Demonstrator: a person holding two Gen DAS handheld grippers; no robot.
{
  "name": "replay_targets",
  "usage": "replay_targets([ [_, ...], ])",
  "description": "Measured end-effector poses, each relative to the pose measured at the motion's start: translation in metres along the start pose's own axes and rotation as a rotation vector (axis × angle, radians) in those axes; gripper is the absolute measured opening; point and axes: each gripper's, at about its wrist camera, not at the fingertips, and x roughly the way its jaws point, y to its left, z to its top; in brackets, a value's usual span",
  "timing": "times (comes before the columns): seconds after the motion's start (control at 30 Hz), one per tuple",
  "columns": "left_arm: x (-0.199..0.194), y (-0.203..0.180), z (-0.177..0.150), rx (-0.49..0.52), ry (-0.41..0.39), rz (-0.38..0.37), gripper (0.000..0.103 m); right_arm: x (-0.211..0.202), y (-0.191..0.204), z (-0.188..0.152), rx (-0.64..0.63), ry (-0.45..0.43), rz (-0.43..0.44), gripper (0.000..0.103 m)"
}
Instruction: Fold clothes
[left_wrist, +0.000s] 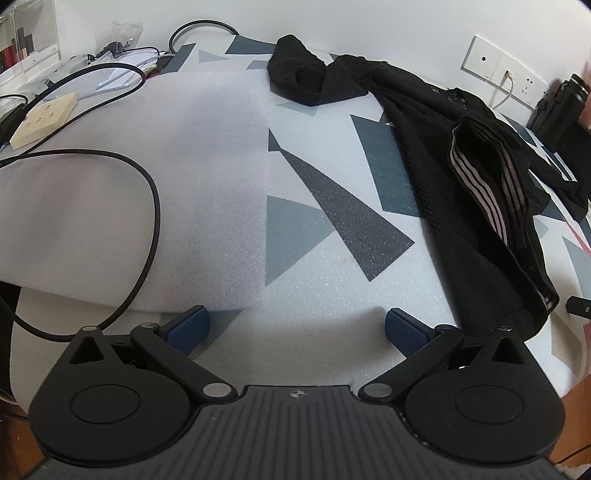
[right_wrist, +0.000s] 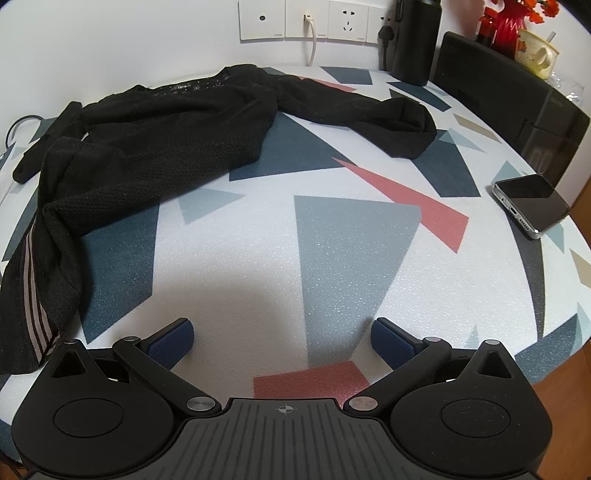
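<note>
I see the black knitted sweater (right_wrist: 166, 136) lying crumpled on the patterned counter (right_wrist: 354, 236), at ten o'clock from my right gripper (right_wrist: 282, 341). Both it and my left gripper (left_wrist: 297, 332) have fingers spread, empty. The sweater looks soft and limp; I judge the striped hem (left_wrist: 484, 192) the best hold.

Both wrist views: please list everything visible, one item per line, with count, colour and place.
Garment: one, black knit with a striped hem, crumpled across the table's far side.
Table cover: one, white with blue, grey and red shapes.
Foam sheet: one, white, over the cover's left part.
Cables: several, black, looping at left.
Switch block: one, cream, far left.
Phone: one, dark screen, right edge.
Wall sockets: a white row, one with a white plug.
Bottle: one, black, by the wall.
Mug: one, cream, far right.
Left gripper: blue pads, open, empty.
Right gripper: blue pads, open, empty.
</note>
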Motion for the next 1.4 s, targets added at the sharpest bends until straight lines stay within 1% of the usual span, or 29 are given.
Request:
replay_targets([
  [0.3,-0.001,0.000,-0.004,0.003,-0.025,-0.002,0.103,0.000,0.001,0.000,0.006,0.004,-0.004,0.102],
  [0.37,0.000,0.000,-0.002,0.009,-0.014,-0.005,0.103,0.000,0.000,0.001,0.005,0.007,-0.003,0.102],
  [0.43,0.000,0.001,0.002,0.025,0.012,-0.012,0.103,0.000,0.000,0.003,0.004,0.014,-0.002,0.102],
  [0.5,-0.003,0.005,0.005,0.020,0.021,-0.035,0.100,0.001,-0.001,0.005,0.000,0.027,0.002,0.102],
  [0.57,-0.012,0.008,0.009,-0.014,0.007,-0.089,0.092,0.002,-0.001,0.008,-0.022,0.048,0.019,0.102],
  [0.6,-0.016,0.010,0.011,-0.032,-0.001,-0.118,0.085,0.001,-0.001,0.011,-0.036,0.056,0.034,0.101],
  [0.63,-0.020,0.008,0.013,-0.030,-0.010,-0.141,0.083,0.001,-0.001,0.013,-0.048,0.062,0.050,0.098],
  [0.67,-0.024,0.005,0.015,-0.021,-0.019,-0.161,0.082,-0.002,0.000,0.016,-0.053,0.052,0.067,0.087],
  [0.7,-0.027,0.001,0.017,-0.009,-0.028,-0.170,0.082,-0.004,0.000,0.021,-0.053,0.038,0.092,0.084],
  [0.73,-0.029,-0.005,0.019,0.008,-0.040,-0.164,0.082,-0.007,0.001,0.026,-0.053,0.023,0.116,0.084],
  [0.83,-0.034,-0.021,0.023,0.069,-0.079,-0.107,0.082,-0.015,0.008,0.050,-0.062,-0.031,0.190,0.084],
  [0.97,-0.033,-0.024,0.025,0.039,-0.081,-0.117,0.082,-0.018,0.032,0.082,-0.122,-0.085,0.304,0.084],
  [1.07,-0.028,-0.027,0.020,0.036,-0.066,-0.101,0.082,-0.011,0.060,0.100,-0.182,-0.091,0.382,0.084],
  [1.13,-0.024,-0.029,0.016,0.028,-0.049,-0.097,0.077,-0.004,0.079,0.108,-0.218,-0.088,0.423,0.082],
  [1.17,-0.022,-0.029,0.013,0.020,-0.041,-0.101,0.075,0.001,0.087,0.111,-0.234,-0.083,0.436,0.079],
  [1.23,-0.019,-0.030,0.010,0.003,-0.026,-0.111,0.068,0.009,0.101,0.116,-0.257,-0.066,0.453,0.075],
  [1.27,-0.018,-0.031,0.009,-0.004,-0.019,-0.117,0.067,0.013,0.107,0.117,-0.264,-0.055,0.456,0.068],
  [1.3,-0.017,-0.031,0.008,-0.011,-0.014,-0.124,0.062,0.017,0.113,0.118,-0.270,-0.042,0.458,0.056],
  [1.33,-0.017,-0.032,0.008,-0.017,-0.010,-0.136,0.057,0.021,0.115,0.118,-0.268,-0.027,0.460,0.049],
  [1.4,-0.016,-0.035,0.008,-0.023,-0.002,-0.164,0.053,0.024,0.112,0.115,-0.252,-0.009,0.464,0.028],
])
